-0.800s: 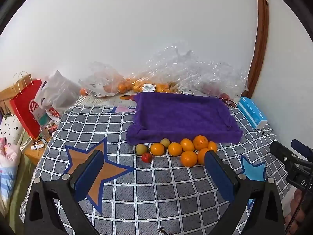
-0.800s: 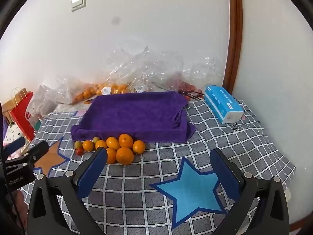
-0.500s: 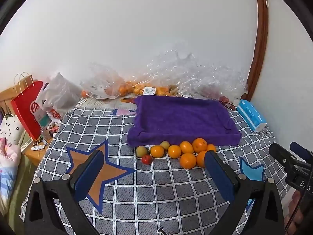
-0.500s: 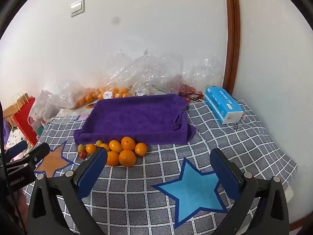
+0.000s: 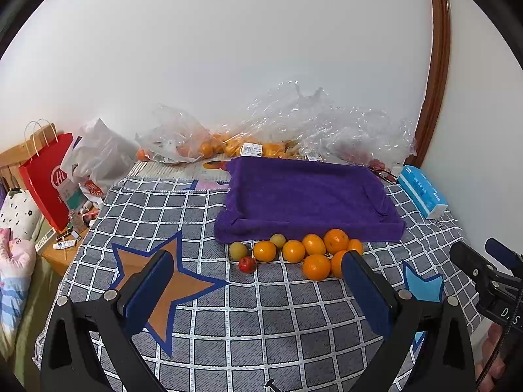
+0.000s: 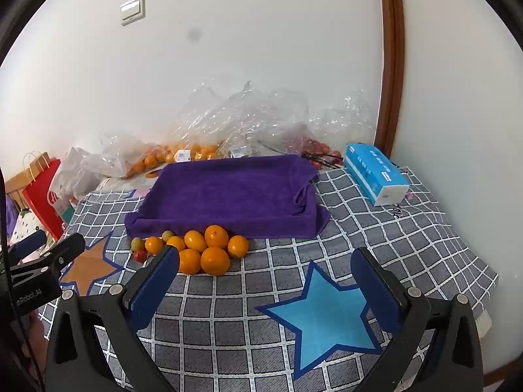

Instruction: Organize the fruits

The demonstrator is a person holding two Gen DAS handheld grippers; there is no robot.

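Note:
Several oranges (image 5: 315, 266) (image 6: 214, 260), two small greenish fruits (image 5: 237, 250) and a small red fruit (image 5: 247, 264) lie in a cluster on the checked cloth, against the near edge of a purple towel-lined tray (image 5: 304, 196) (image 6: 228, 189). The tray holds nothing. My left gripper (image 5: 258, 277) is open and empty, hovering short of the fruit. My right gripper (image 6: 266, 272) is open and empty, to the right of the fruit.
Clear plastic bags with more oranges (image 5: 212, 145) and red fruit (image 6: 318, 150) line the wall behind the tray. A blue tissue pack (image 6: 376, 173) lies at the right. A red paper bag (image 5: 49, 179) stands beyond the bed's left edge.
Both grippers have pulled back and tilted slightly, so the fruit and tray sit lower in both views. Nothing on the cloth has moved.

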